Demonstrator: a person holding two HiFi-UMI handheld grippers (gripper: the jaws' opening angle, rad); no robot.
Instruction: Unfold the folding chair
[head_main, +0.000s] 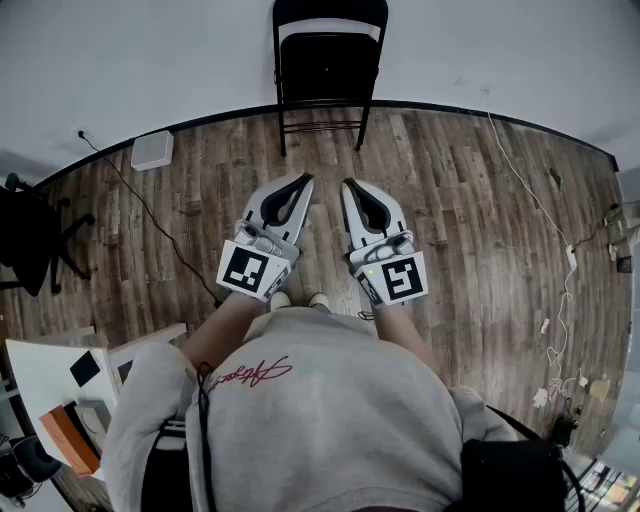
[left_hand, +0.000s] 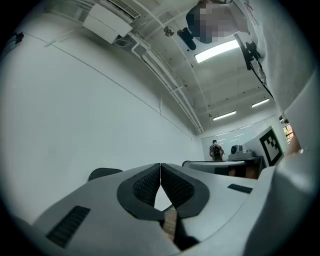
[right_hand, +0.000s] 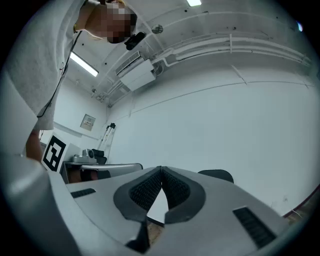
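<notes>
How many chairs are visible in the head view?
2: a black folding chair against the wall ahead, and an office chair at the left edge. More may be hidden.

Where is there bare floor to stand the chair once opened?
Bare boards lie between the folding chair, the left gripper and the right gripper, and rightward to the white cable. Crowded: lower left, with the desk and office chair.

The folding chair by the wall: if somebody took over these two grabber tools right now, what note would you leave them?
Left gripper: shut, empty.
Right gripper: shut, empty.
Both are side by side, pointing towards the folding chair and well apart from it.
The chair stands against the wall across the wood floor, and appears to be folded.
Done: nothing yet.
Left: walk up, grip the chair and swing the seat open.
</notes>
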